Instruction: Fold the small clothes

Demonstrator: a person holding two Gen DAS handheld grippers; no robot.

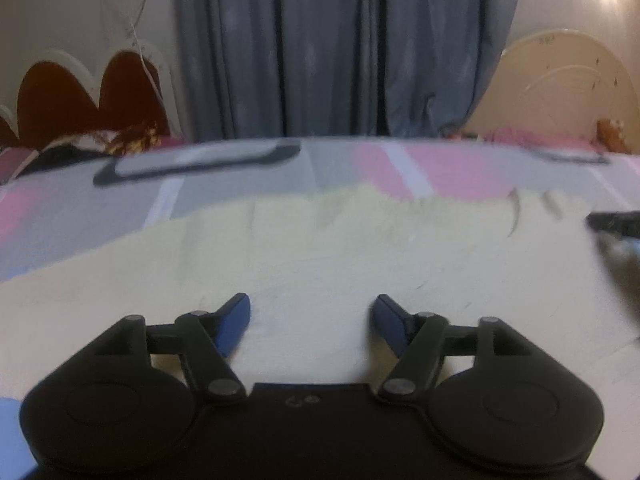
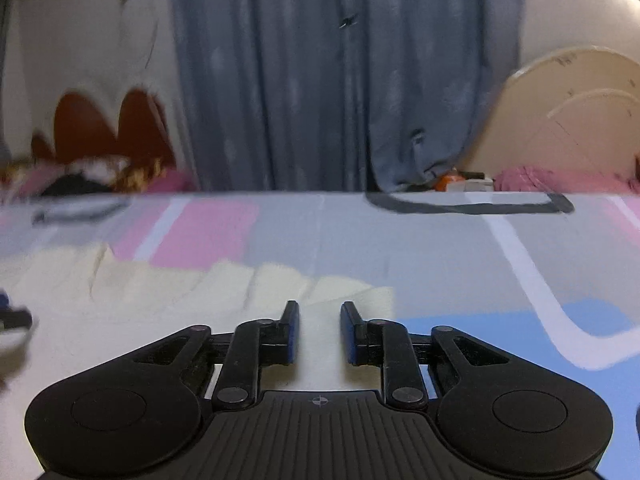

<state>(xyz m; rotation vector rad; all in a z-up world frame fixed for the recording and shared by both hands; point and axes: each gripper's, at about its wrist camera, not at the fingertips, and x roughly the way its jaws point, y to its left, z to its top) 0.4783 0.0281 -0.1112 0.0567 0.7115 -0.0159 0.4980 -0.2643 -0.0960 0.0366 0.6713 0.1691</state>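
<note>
L gripper [image 1: 313, 312]: fills bottom of left wrist view, nearest cam; blue-tipped fingers spread wide, holding nothing, low over the cloth.
R gripper [image 2: 319, 322]: bottom centre of right wrist view; fingers parted w/ a narrower gap, nothing between them; tips over the cloth's right end. Its dark tip also shows at right edge of left wrist view.
Bed sheet [image 2: 400, 248]: grey/pink/blue blocks w/ white stripes, spans mid-frame in both views, under the cloth.
Curtain [image 1: 340, 48]: grey-blue, top centre, behind the bed.
Garment [image 1: 340, 240]: pale yellow cloth, lies flat on sheet, centre of left wrist view; in right wrist view it sits left of centre, far edge ruffled, right end by the R fingers. Blurry, so type unclear.
Headboards: cream one [image 1: 568, 84] upper right; dark red scalloped one [image 1: 80, 96] upper left.
</note>
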